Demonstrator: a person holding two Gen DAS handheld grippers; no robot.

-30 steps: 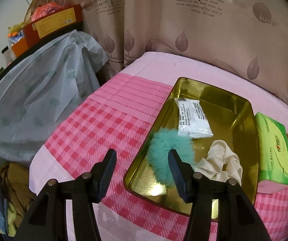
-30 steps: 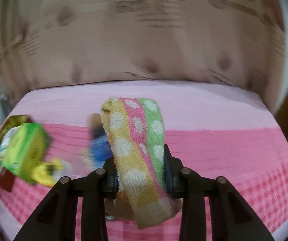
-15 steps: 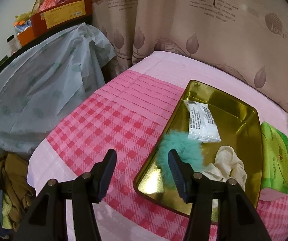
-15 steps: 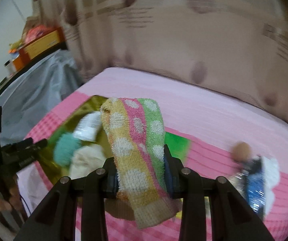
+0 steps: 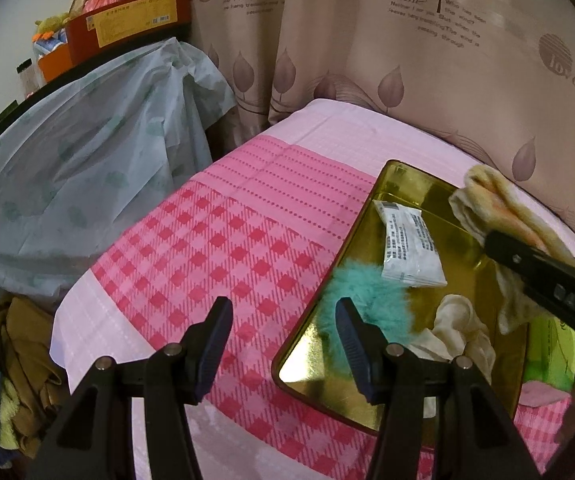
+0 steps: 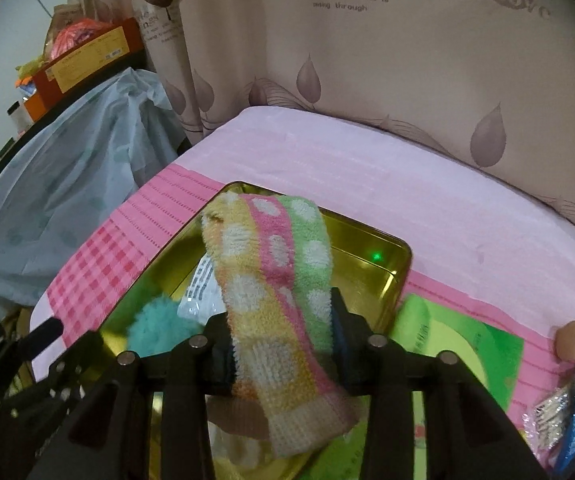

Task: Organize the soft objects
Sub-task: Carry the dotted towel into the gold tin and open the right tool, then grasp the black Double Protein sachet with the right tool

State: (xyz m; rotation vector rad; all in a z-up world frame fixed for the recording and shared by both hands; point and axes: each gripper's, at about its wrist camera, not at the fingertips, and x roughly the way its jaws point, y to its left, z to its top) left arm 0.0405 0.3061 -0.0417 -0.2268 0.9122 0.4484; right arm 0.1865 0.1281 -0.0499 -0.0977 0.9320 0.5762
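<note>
A gold metal tray lies on the pink checked bedspread and holds a teal pompom, a cream scrunchie and a white packet. My right gripper hangs over the tray, its jaws opening, with a yellow, pink and green dotted sock still pinched between the pads and draped over them. From the left wrist, the sock and one of the right gripper's fingers show above the tray's right half. My left gripper is open and empty at the tray's near left rim.
A green tissue pack lies right of the tray, with snack wrappers and a small brown round thing beyond it. Furniture under a blue-grey plastic sheet stands left of the bed, clothes are piled below, and a curtain hangs behind.
My right gripper has swung left with the sock, from over the bare bedspread to above the tray. The left gripper has stayed near the tray's corner, rolling slightly.
</note>
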